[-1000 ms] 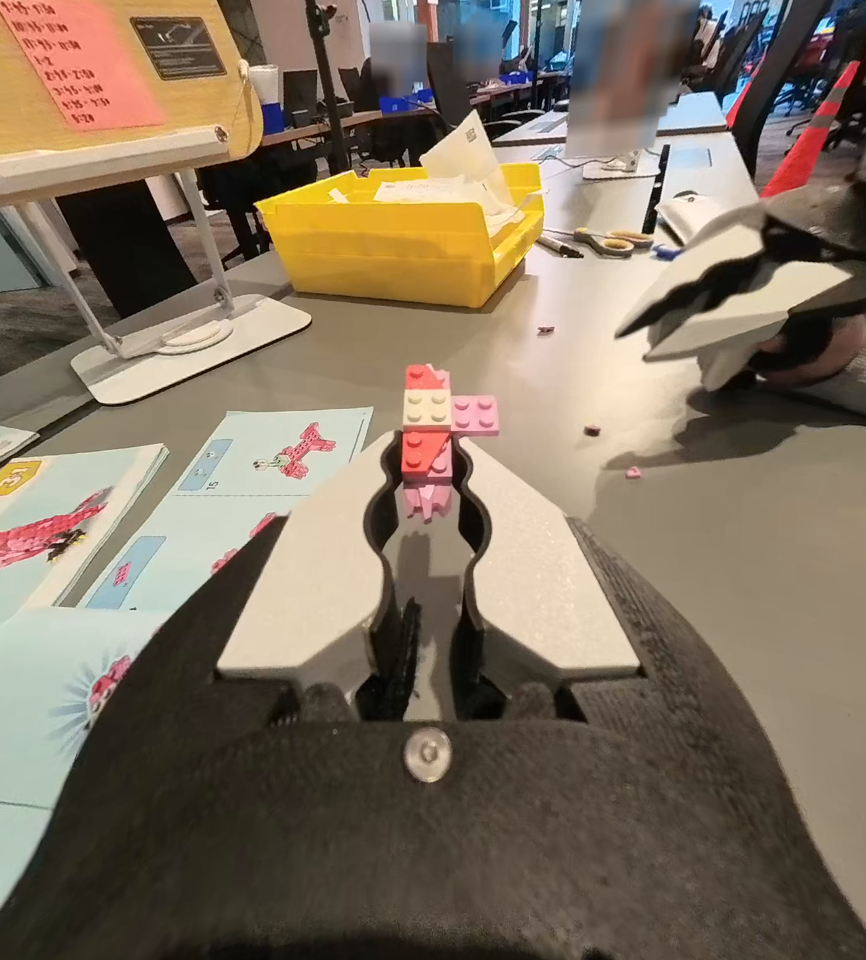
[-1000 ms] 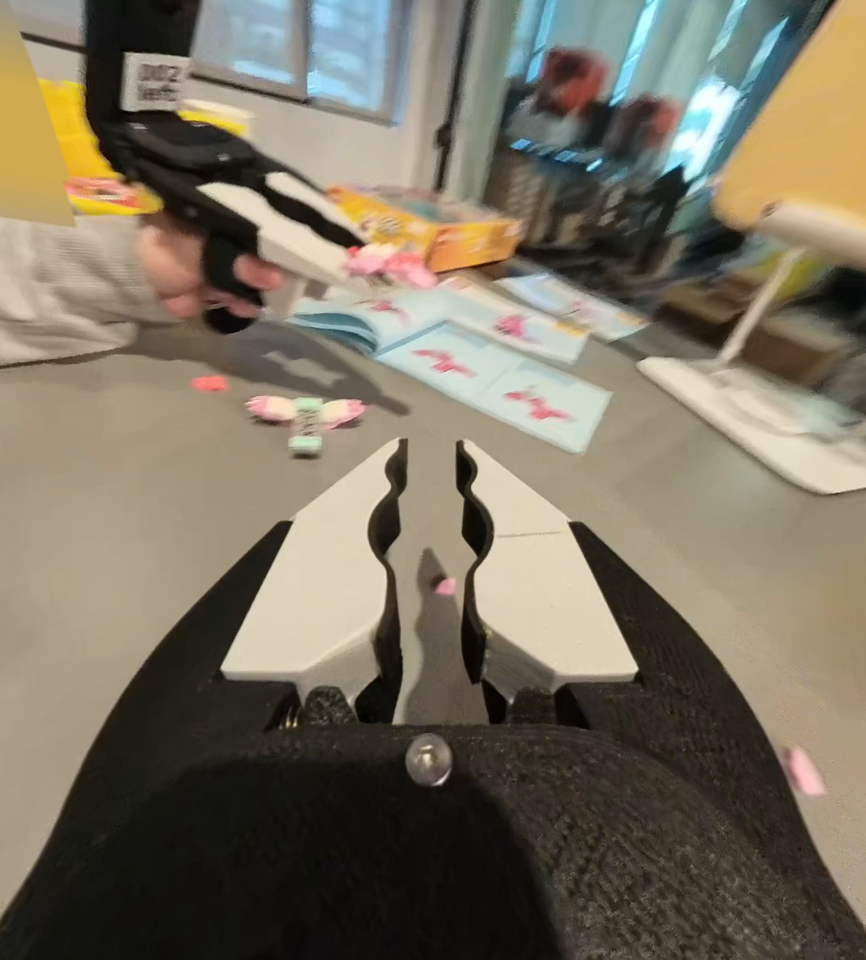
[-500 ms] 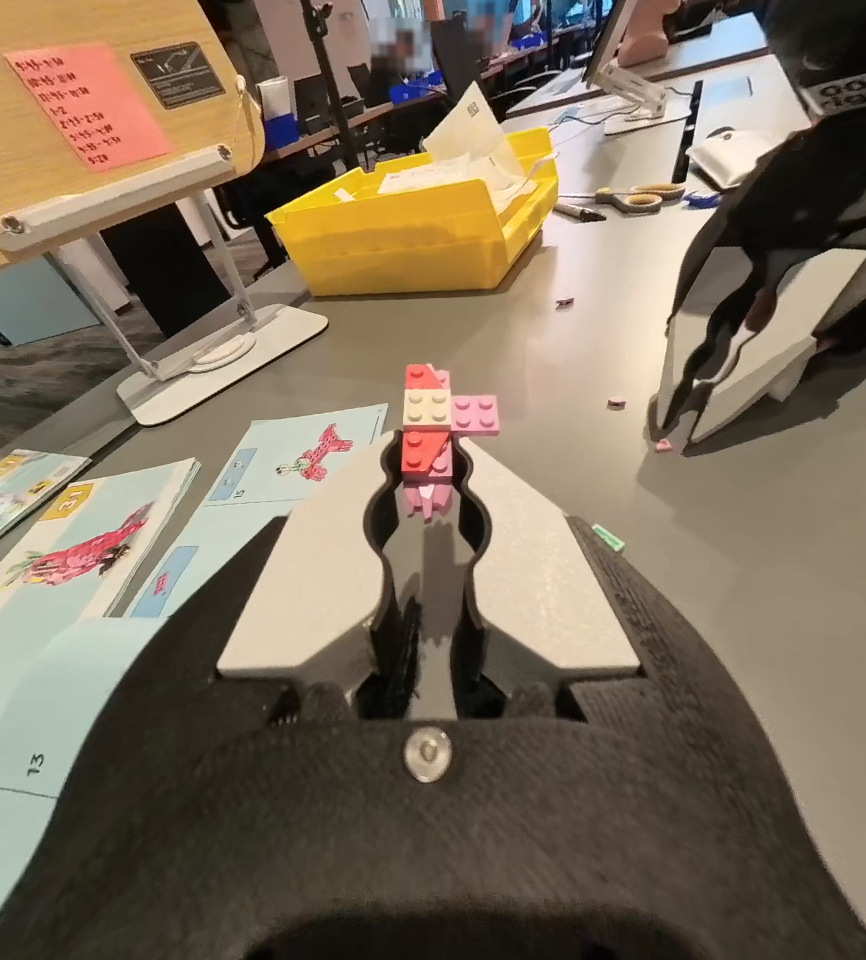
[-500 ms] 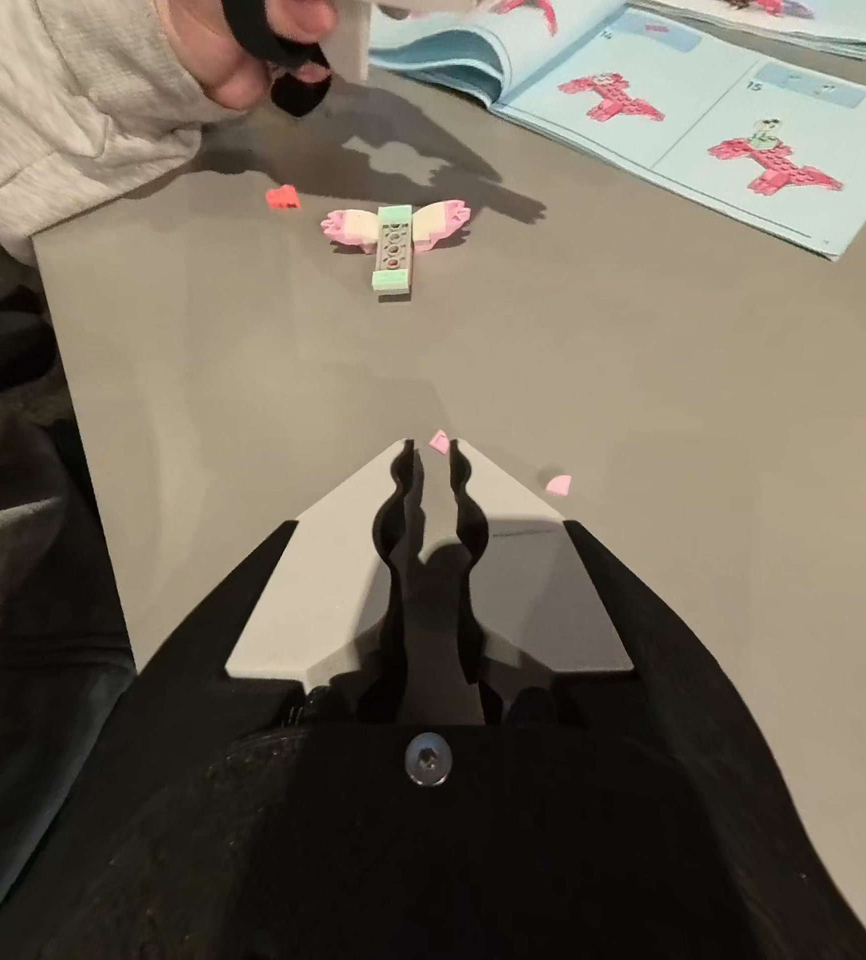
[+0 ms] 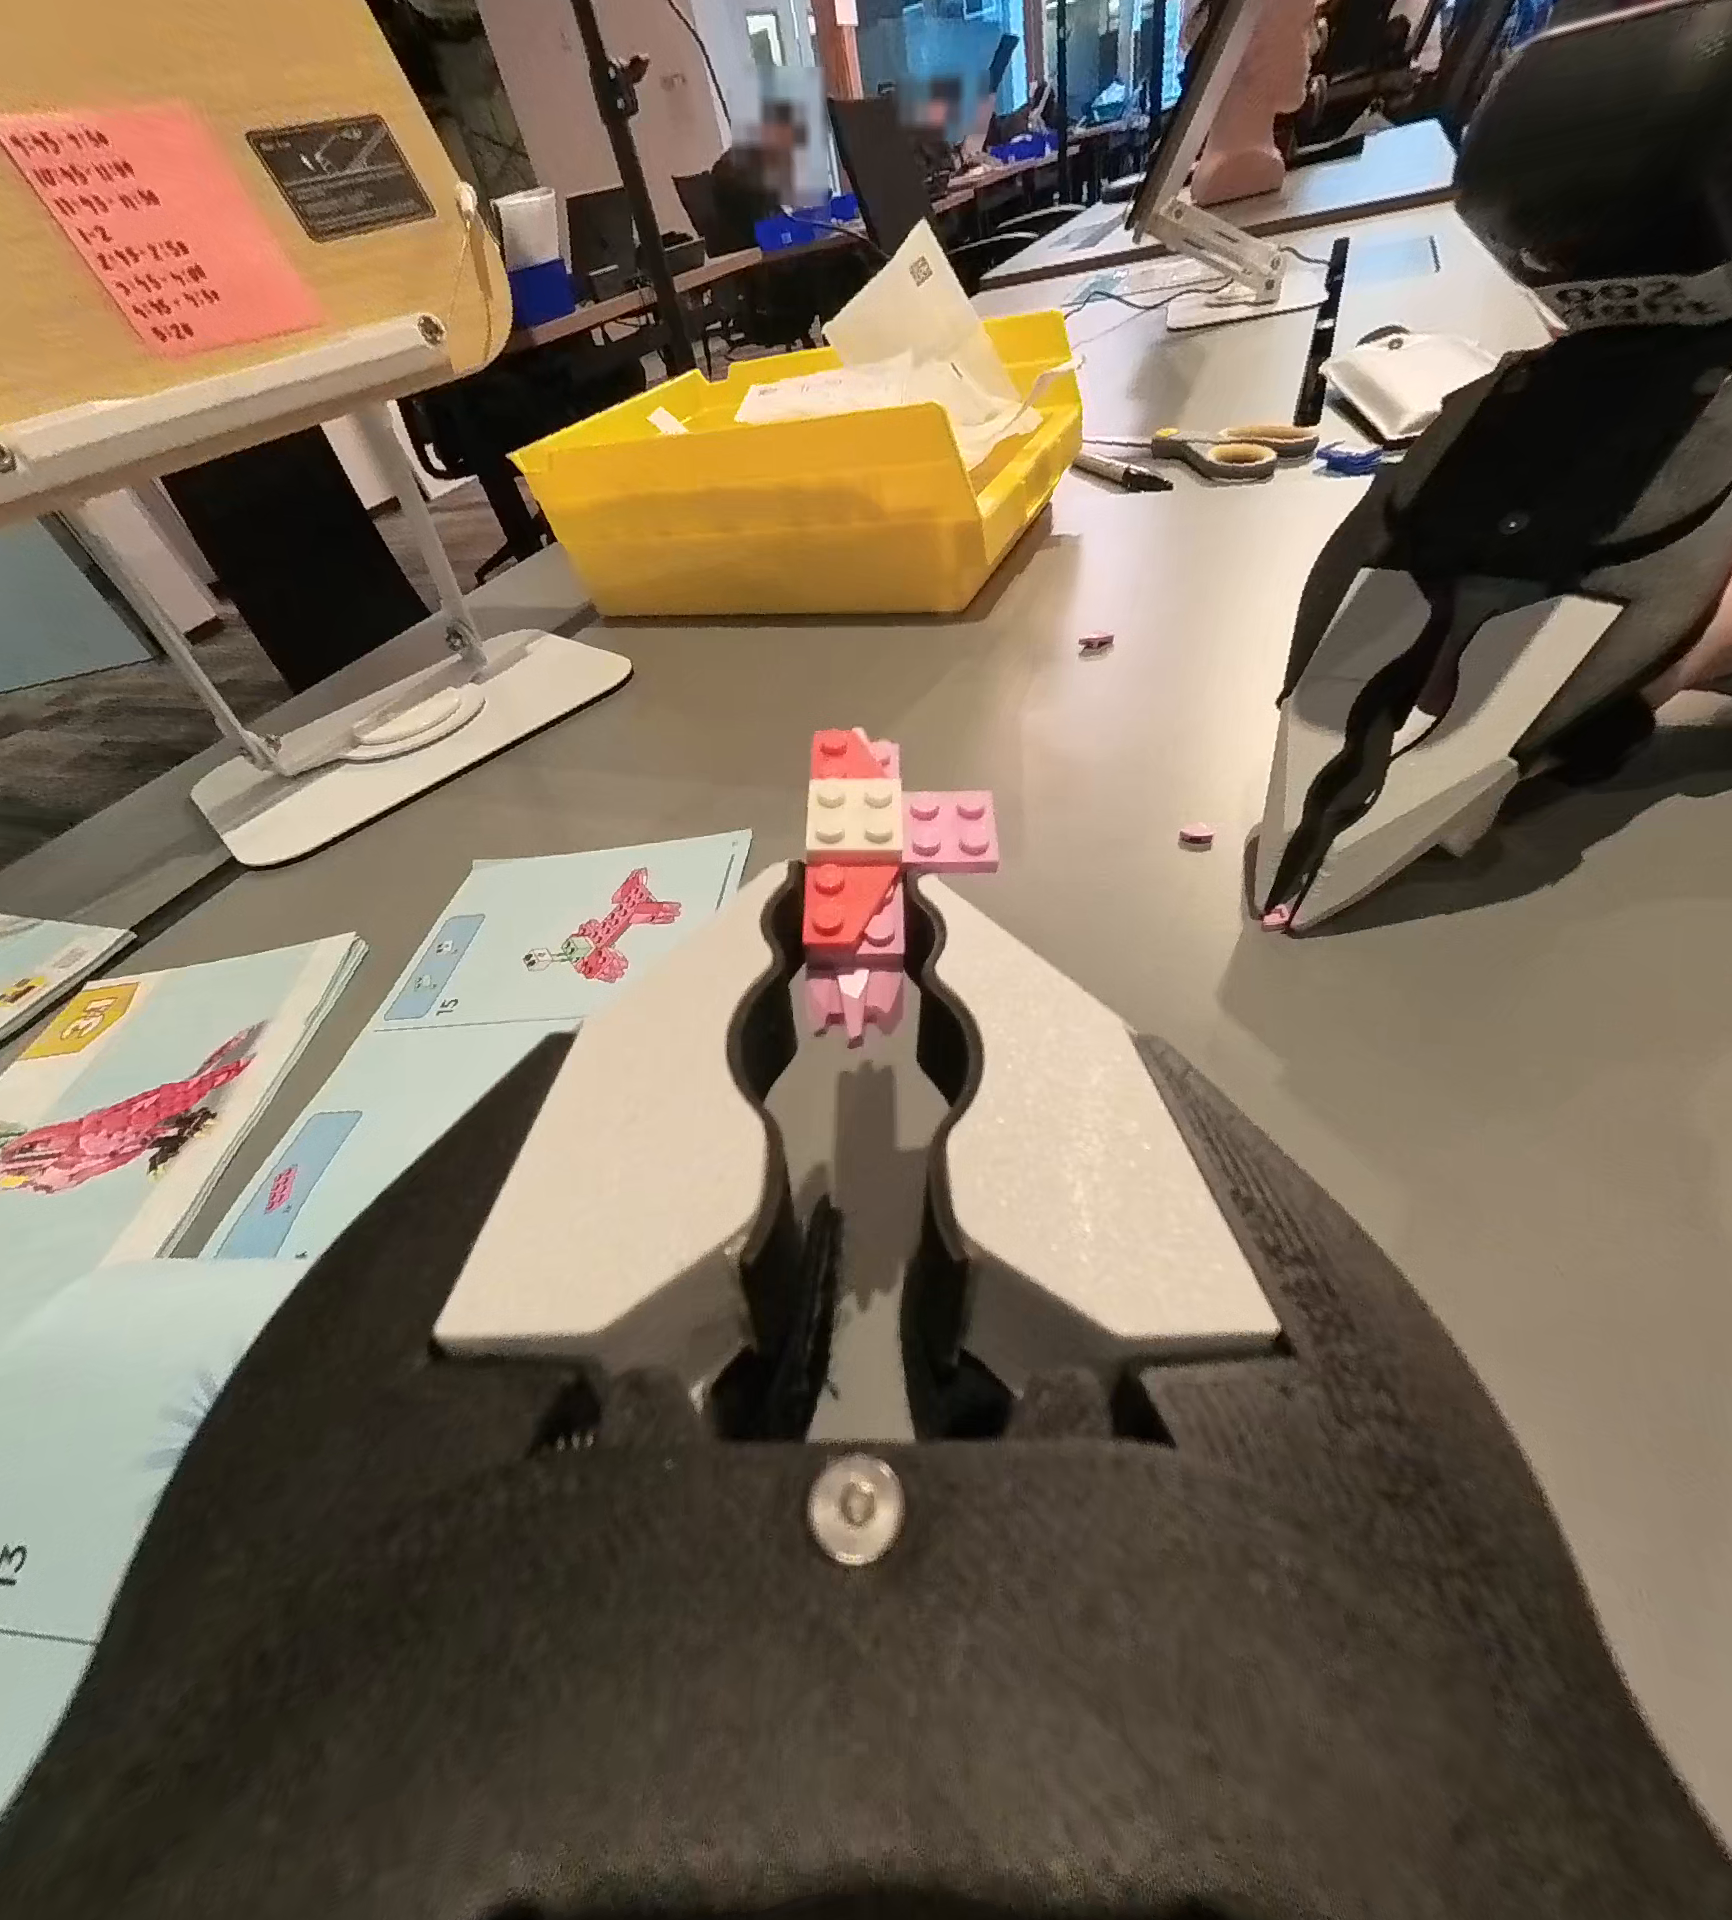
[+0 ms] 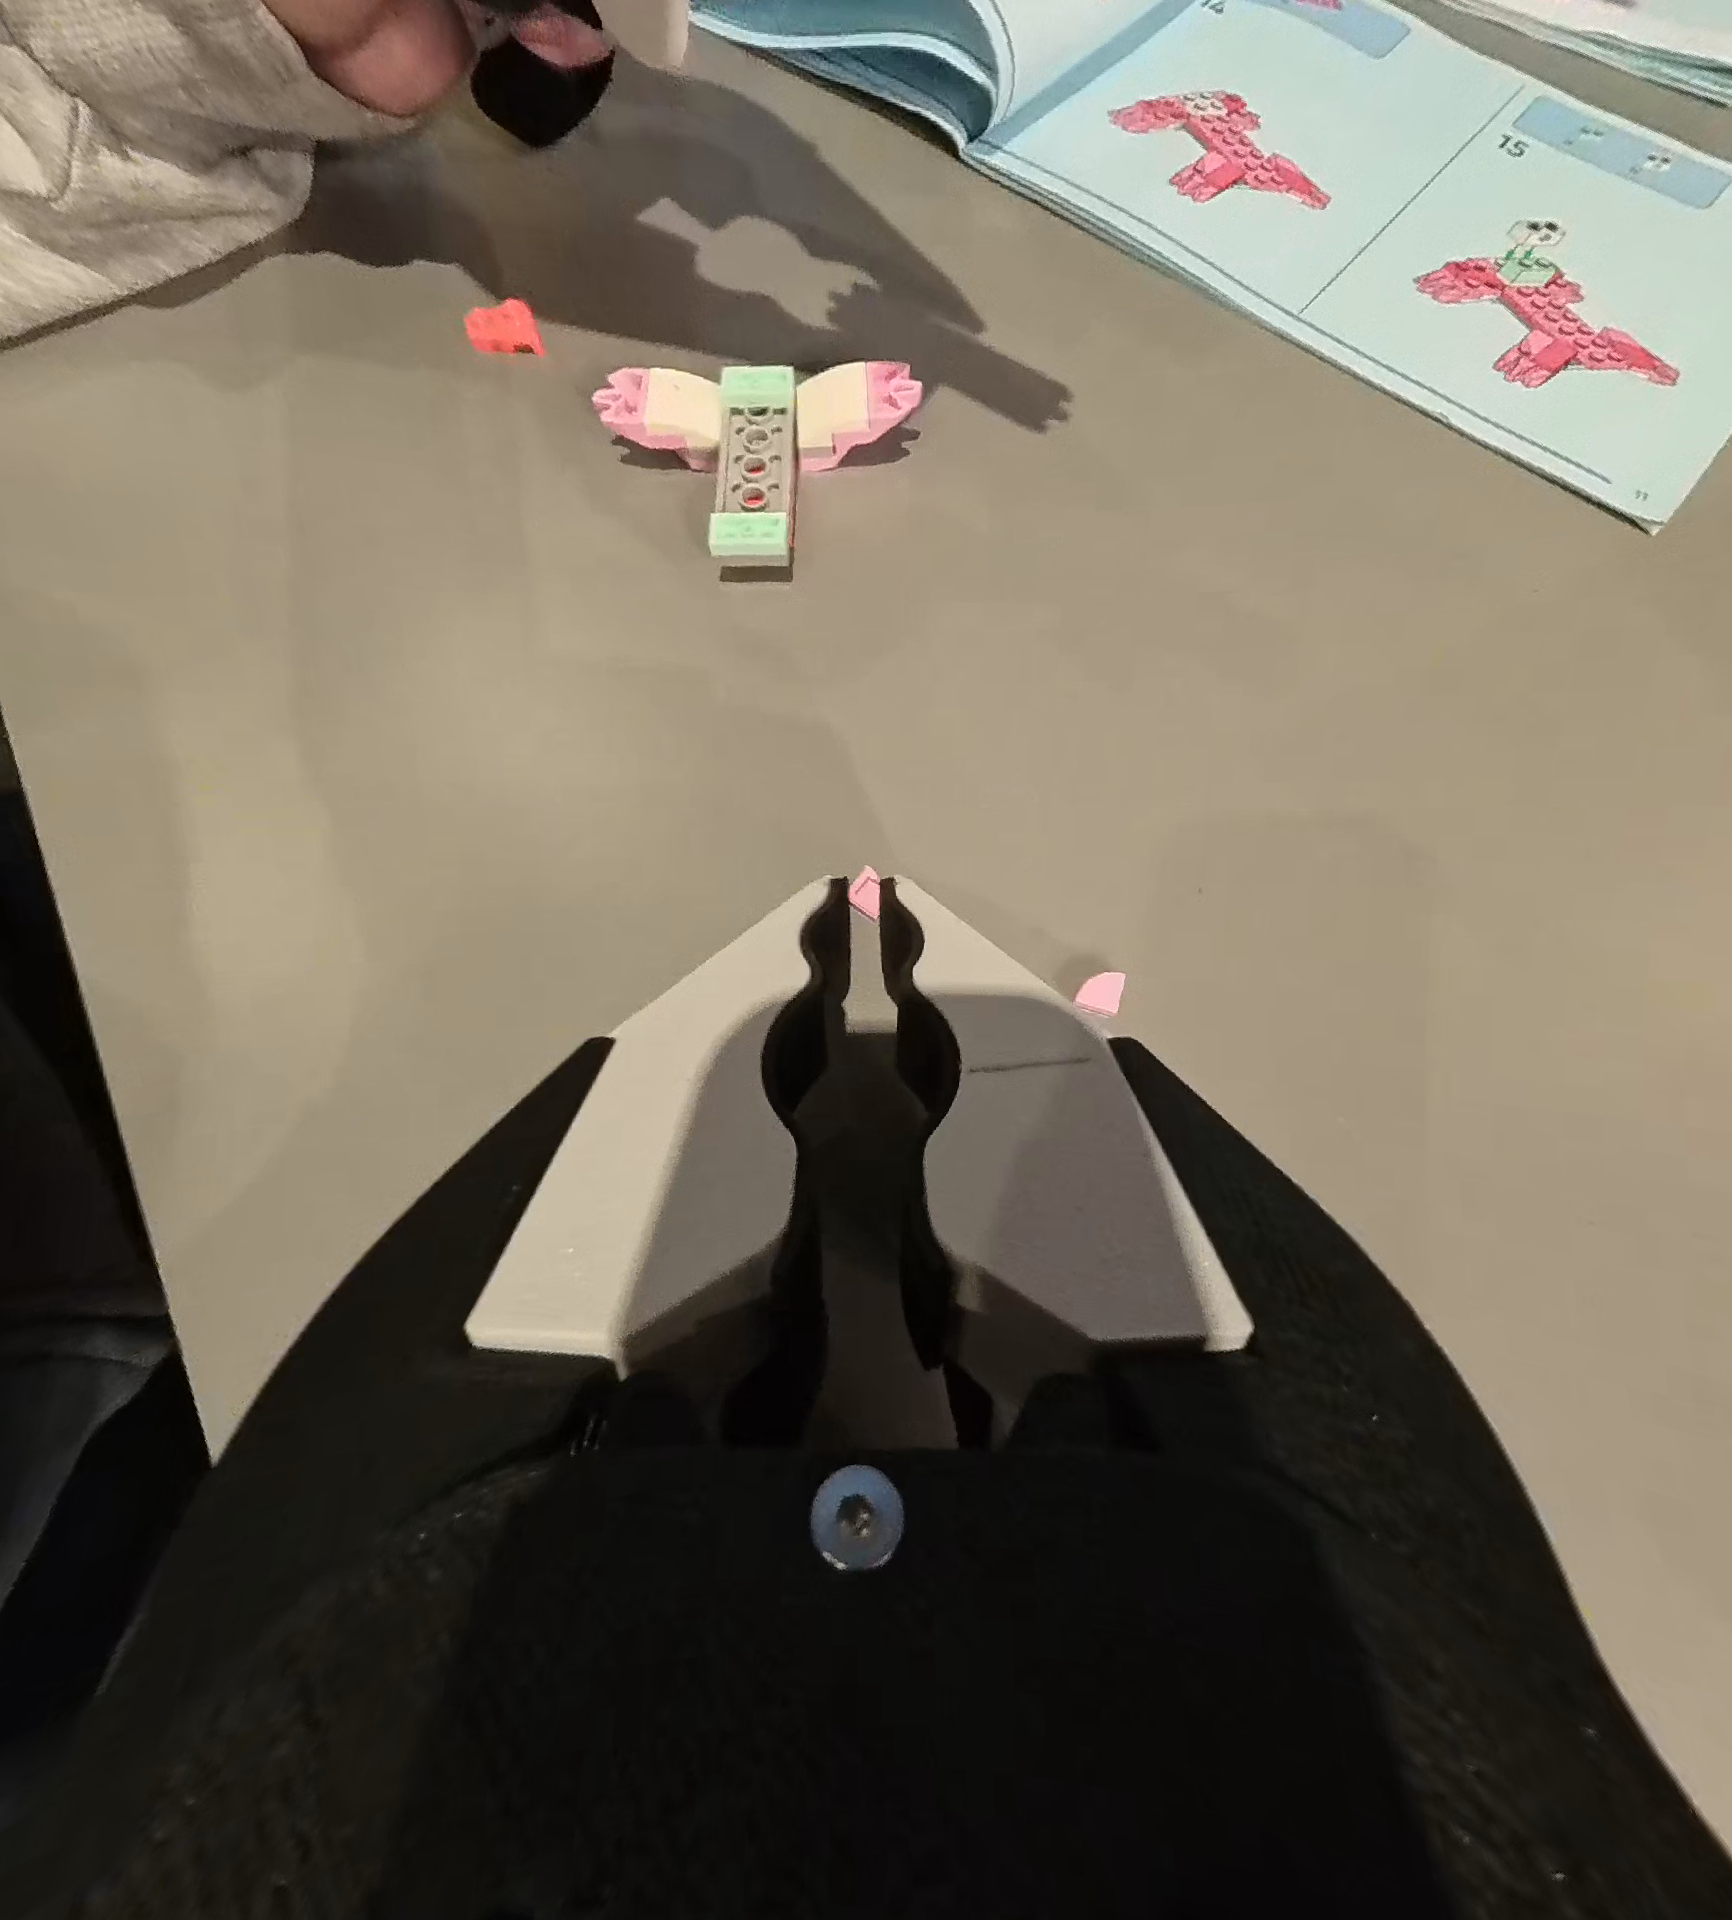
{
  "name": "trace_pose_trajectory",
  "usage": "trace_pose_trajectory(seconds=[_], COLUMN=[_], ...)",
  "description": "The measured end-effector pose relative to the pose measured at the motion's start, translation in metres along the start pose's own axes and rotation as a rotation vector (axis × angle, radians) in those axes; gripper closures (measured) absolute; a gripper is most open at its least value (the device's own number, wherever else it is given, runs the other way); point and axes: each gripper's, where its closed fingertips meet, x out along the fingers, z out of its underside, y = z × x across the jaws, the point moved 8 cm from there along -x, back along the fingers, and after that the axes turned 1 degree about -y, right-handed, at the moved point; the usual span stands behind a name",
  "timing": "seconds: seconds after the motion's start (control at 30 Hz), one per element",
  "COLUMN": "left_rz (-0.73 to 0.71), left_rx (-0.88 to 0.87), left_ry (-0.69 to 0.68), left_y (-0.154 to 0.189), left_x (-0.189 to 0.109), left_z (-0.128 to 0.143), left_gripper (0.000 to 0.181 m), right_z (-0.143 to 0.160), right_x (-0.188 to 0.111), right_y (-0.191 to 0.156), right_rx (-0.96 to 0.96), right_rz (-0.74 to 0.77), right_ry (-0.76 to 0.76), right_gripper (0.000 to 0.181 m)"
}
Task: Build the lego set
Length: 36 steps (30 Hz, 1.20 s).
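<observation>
My left gripper (image 5: 854,883) is shut on a small lego assembly (image 5: 857,831) of red, cream and pink plates, held above the grey table (image 5: 1464,1143). My right gripper (image 6: 864,883) points down at the table, its tips pinched on a small pink piece (image 6: 864,894). The left wrist view shows it too (image 5: 1283,914), tips on the table to the right of the held assembly. A winged pink, cream and green assembly (image 6: 756,457) lies on the table ahead of the right gripper. An open instruction booklet (image 6: 1361,208) lies at the far right.
A second pink piece (image 6: 1101,992) lies right of the right gripper and a red piece (image 6: 503,330) near the winged assembly. A yellow bin (image 5: 800,509), a board stand (image 5: 374,717) and scissors (image 5: 1226,447) stand behind. The table edge (image 6: 62,831) runs on the left. One gripper's finger ends stand about 15 cm off the other's.
My right gripper swung down to the table and its fingers narrowed around the small pink piece. My left gripper kept hold of its assembly, almost still.
</observation>
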Motion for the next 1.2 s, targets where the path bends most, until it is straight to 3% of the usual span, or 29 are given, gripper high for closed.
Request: trace_pose_trajectory(seconds=[0.17, 0.33, 0.53, 0.6, 0.67, 0.73, 0.9, 1.2], left_rz=[-0.021, -0.001, 0.003, 0.003, 0.006, 0.013, 0.028, 0.045], left_rx=[0.02, -0.003, 0.003, 0.003, 0.003, -0.002, 0.008, 0.013], left_ry=[-0.024, -0.016, -0.025, -0.022, -0.017, -0.009, -0.014, -0.02], left_y=[0.002, 0.003, 0.003, 0.002, 0.002, 0.002, 0.006, 0.008], left_x=[0.002, 0.003, 0.004, 0.003, 0.002, 0.001, 0.002, 0.004], left_z=[0.001, 0.001, 0.002, 0.002, 0.001, -0.001, -0.001, 0.0], left_gripper=[0.165, 0.165, 0.165, 0.165, 0.165, 0.165, 0.165, 0.165], right_z=[0.0, -0.009, -0.014, -0.013, -0.015, -0.018, -0.011, 0.012], right_x=[-0.003, -0.014, -0.012, -0.011, -0.012, -0.016, -0.02, -0.021], right_y=[-0.008, -0.01, -0.015, -0.019, -0.016, -0.007, -0.004, -0.005], right_rx=[-0.222, -0.681, -1.188, -1.108, -0.891, -0.687, -0.125, 0.252], right_rz=[0.098, 0.192, 0.121, 0.041, -0.026, -0.021, -0.018, 0.155], right_ry=[-0.029, -0.237, -0.516, -0.522, -0.472, -0.414, -0.293, -0.049], right_gripper=[0.177, 0.181, 0.181, 0.181, 0.177, 0.168, 0.167, 0.174])
